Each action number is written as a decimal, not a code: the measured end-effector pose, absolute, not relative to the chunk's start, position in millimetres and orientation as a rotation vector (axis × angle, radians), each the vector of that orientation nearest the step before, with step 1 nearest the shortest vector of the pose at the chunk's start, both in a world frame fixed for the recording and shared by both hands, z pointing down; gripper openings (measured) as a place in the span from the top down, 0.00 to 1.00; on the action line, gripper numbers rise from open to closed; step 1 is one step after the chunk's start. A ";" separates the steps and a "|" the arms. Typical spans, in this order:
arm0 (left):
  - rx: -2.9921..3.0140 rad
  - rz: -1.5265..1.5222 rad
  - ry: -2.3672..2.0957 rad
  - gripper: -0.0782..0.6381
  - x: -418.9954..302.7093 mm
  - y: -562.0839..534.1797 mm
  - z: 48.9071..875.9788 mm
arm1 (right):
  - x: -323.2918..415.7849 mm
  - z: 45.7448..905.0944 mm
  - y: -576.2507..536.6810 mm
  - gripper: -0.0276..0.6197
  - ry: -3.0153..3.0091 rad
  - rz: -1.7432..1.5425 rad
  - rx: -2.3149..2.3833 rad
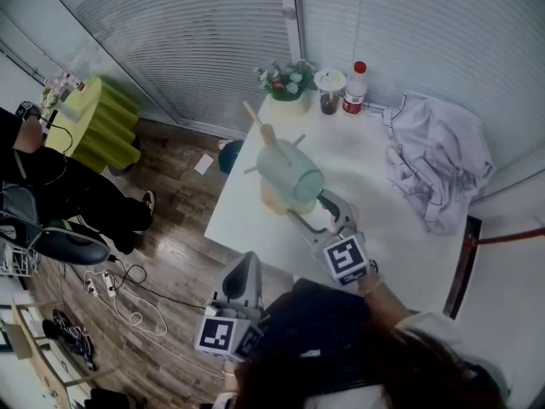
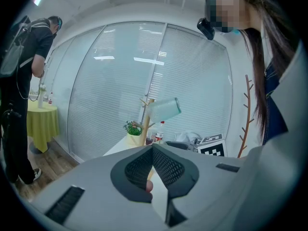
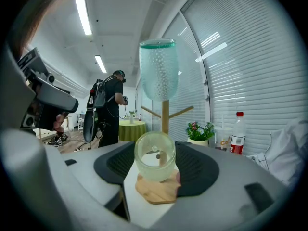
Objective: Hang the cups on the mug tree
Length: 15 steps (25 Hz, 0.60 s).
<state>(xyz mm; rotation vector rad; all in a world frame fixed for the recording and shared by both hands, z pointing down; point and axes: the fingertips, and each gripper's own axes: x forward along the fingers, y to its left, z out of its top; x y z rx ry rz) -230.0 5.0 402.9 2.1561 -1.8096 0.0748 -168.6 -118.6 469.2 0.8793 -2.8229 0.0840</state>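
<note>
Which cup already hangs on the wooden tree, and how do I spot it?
Find the white table, then the wooden mug tree on it. The teal cup perches on the tree's top, the only one raised and coloured; the clear cup is low by the base, held in the right gripper.

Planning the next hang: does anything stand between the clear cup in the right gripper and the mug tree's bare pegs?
Nothing visible. The clear cup faces the mug tree directly; the teal cup hangs higher, above two bare side pegs.

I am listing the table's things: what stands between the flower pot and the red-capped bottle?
A drink cup stands between them, close to the bottle; the head view shows it plainly.
</note>
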 end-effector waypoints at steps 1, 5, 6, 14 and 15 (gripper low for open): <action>2.152 0.086 -1.805 0.89 -229.8 5.9 404.7 | -168.1 470.5 -118.2 0.54 -2.819 0.089 0.879; 2.131 0.117 -1.791 0.89 -229.1 8.5 410.2 | -167.3 474.7 -117.3 0.54 -2.817 0.112 0.883; 2.131 0.116 -1.790 0.89 -229.0 8.6 410.2 | -167.5 475.2 -117.0 0.54 -2.820 0.118 0.886; 2.131 0.119 -1.786 0.89 -226.5 9.4 411.4 | -165.2 480.7 -116.5 0.54 -2.807 0.125 0.886; 2.134 0.119 -1.787 0.89 -226.3 9.6 411.3 | -164.8 481.7 -116.0 0.54 -2.803 0.125 0.885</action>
